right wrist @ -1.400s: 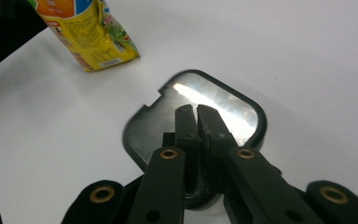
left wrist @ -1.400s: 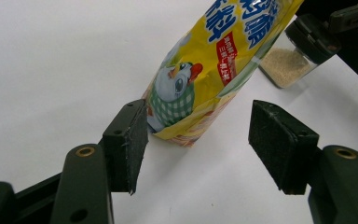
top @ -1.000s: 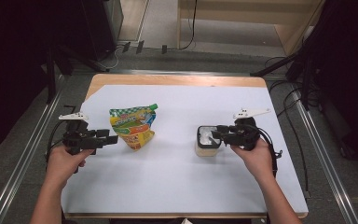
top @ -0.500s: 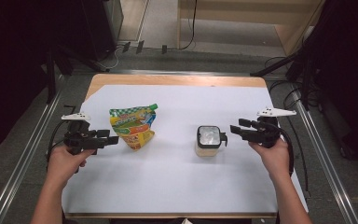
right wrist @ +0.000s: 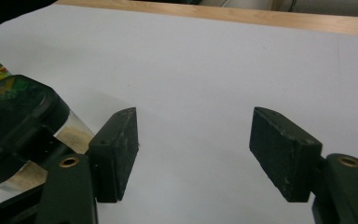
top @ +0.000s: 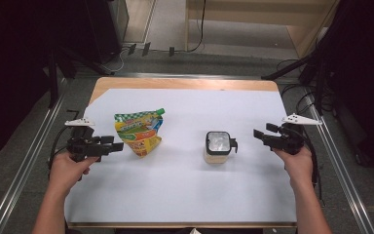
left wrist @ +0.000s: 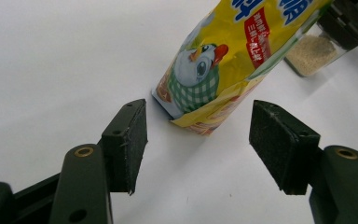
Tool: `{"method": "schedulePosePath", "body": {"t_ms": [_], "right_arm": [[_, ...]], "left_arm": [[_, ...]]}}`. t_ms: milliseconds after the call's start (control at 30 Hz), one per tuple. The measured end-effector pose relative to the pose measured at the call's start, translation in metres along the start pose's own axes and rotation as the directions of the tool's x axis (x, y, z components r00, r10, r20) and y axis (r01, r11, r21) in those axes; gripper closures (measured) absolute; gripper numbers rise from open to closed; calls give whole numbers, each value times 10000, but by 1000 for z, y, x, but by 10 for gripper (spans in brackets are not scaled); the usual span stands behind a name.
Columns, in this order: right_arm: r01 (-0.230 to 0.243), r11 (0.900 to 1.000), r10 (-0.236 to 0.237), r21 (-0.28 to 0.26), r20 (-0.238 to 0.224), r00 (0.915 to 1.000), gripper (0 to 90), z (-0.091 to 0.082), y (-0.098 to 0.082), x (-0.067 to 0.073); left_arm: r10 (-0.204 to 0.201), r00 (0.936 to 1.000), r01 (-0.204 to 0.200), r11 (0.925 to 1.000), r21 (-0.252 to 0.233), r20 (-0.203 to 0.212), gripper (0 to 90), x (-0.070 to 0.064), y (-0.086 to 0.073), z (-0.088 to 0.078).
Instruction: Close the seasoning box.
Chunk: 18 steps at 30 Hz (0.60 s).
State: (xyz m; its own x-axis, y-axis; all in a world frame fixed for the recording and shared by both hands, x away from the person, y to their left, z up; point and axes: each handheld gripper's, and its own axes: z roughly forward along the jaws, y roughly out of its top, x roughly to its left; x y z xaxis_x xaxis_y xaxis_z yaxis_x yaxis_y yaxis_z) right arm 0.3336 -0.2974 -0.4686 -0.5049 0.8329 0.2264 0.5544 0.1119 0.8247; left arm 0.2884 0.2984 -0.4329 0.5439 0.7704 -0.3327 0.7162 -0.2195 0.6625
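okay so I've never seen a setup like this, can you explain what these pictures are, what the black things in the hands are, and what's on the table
A person sits at a white-covered table and holds a hand tool in each hand. Each tool is a gripper with two black fingers that squeeze together.

The high view looks down from above the person's side. In it, the left gripper is at the left and the right gripper at the right. The other two pictures come from small cameras riding on the grippers, looking out along their fingers.

On the table lie a yellow and green pouch with a cartoon bird on it, and a clear jar with a black lid holding pale grains.

Nothing is held. The left gripper is open, pointing at the pouch's bottom corner. The right gripper has just been opening and has nothing between its fingers, with the jar beside it.
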Motion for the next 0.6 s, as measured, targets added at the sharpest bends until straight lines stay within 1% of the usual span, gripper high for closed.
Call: {"method": "schedulePosePath", "body": {"t_ms": [133,233,267,300,333,367,433,600], "right_arm": [[-126,9999,125,90,116,9999,314,3,-3,-3],[-96,9998,91,172,291,9995,307,5,-4,-4],[-81,9997,76,209,280,9996,296,6,-5,-4],[-23,9996,18,293,165,9999,263,6,-6,-4],[88,9991,-82,407,-147,9999,227,6,-6,-4],[190,9987,-174,480,-330,9993,221,7,-7,-4],[191,9981,-173,578,-312,9994,223,8,-7,-3],[234,9978,-212,625,-361,9991,222,11,-7,-2]], "left_arm": [[50,10000,-50,9999,95,-76,383,0,0,1],[19,10000,-19,9999,101,-40,382,1,-1,1],[17,10000,-17,9999,111,-48,381,1,-1,2],[-5,10000,5,9999,138,-35,381,1,-1,2],[-2,10000,3,9999,160,-39,380,2,-1,2],[2,10000,-1,9999,164,-45,380,2,-1,2],[-10,10000,11,9998,188,-59,379,2,-1,2],[-35,10000,36,9997,235,-78,377,3,-2,3]]}}
